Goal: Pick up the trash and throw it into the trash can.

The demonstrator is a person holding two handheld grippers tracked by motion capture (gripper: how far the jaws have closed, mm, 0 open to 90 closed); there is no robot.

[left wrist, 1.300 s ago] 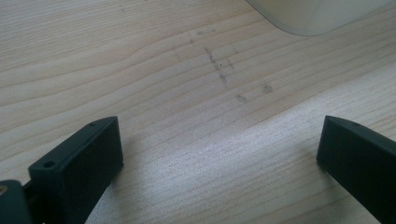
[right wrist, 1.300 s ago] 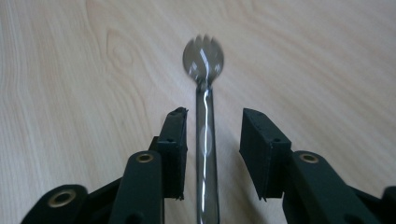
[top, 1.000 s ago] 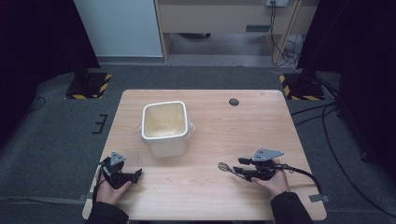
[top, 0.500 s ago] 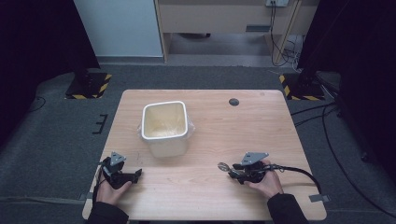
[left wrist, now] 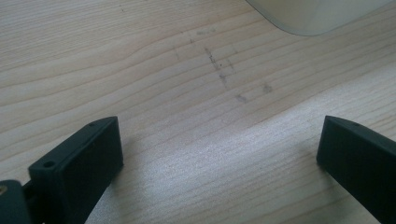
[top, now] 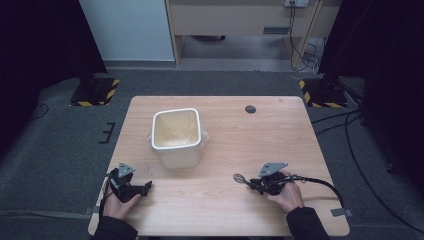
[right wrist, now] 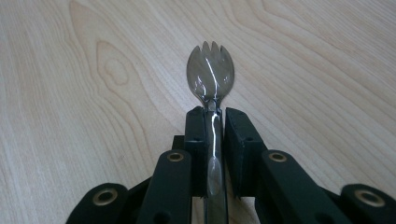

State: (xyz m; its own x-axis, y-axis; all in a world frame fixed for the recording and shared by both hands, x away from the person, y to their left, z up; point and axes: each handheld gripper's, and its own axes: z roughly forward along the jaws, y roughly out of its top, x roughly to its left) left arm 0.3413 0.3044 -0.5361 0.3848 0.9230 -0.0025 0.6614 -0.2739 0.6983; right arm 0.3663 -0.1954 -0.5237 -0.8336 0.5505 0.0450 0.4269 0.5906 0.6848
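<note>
I had the right gripper [right wrist: 215, 116] just closing its jaws, clamped on the spork's [right wrist: 210, 74] handle low over the counter [top: 225, 210], ready to lift toward the bin [top: 176, 137]; left gripper [left wrist: 219, 154] jaws stayed apart, idle.
</note>
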